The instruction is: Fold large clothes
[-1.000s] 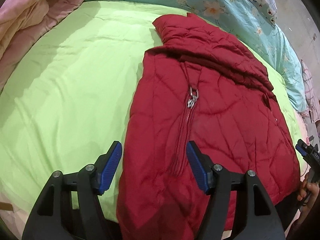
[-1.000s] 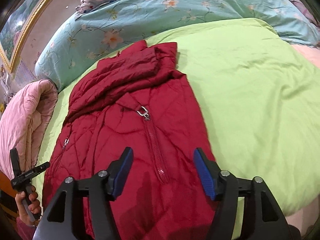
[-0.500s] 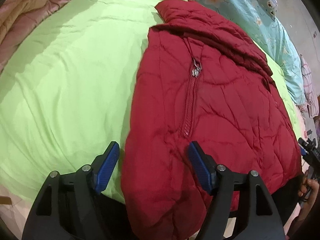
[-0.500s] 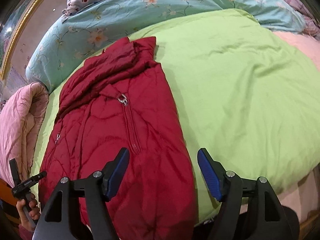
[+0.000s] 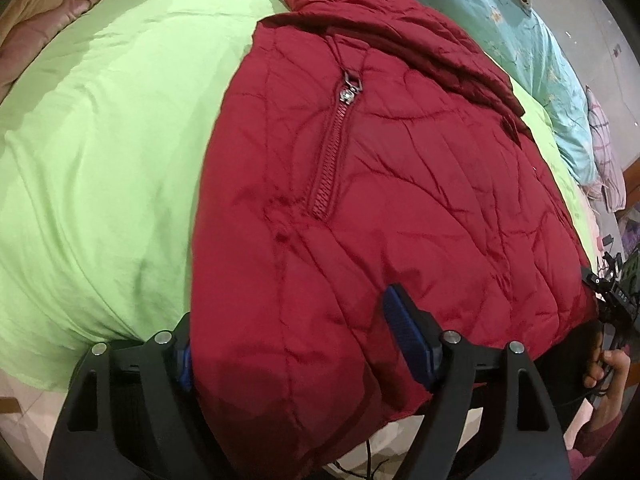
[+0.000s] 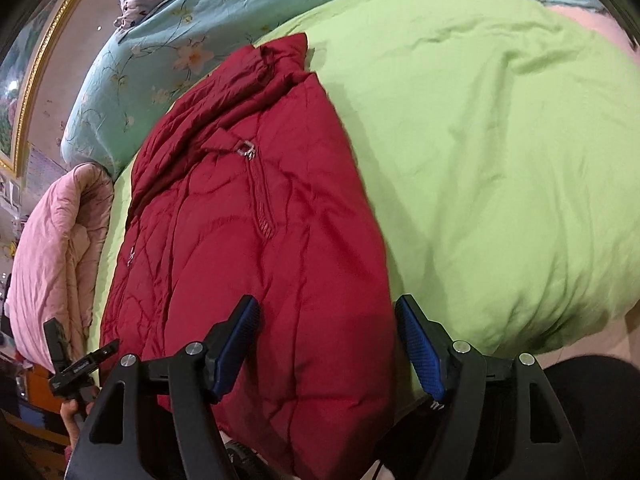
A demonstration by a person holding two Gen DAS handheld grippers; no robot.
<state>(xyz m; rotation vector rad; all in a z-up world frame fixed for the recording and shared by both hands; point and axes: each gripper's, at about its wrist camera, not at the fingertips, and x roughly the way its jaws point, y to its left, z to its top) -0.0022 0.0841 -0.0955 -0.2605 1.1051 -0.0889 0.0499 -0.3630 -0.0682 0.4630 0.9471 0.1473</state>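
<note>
Bed: a lime-green quilt covers the bed, filling the left wrist view from 7 to 11 o'clock.
Bedding: a teal floral duvet sits at 11 o'clock in the right wrist view, a pink quilt at 9 o'clock.
Jacket: the red padded jacket lies flat on the quilt, collar toward 12 o'clock, hem drooping over the near bed edge at 6 o'clock.
Left gripper: the left gripper has its fingers wide apart, straddling the hem corner, not clamped.
Right gripper: the right gripper has its fingers apart around the opposite hem corner.
Zipper: a metal zipper pull rests near the collar.
</note>
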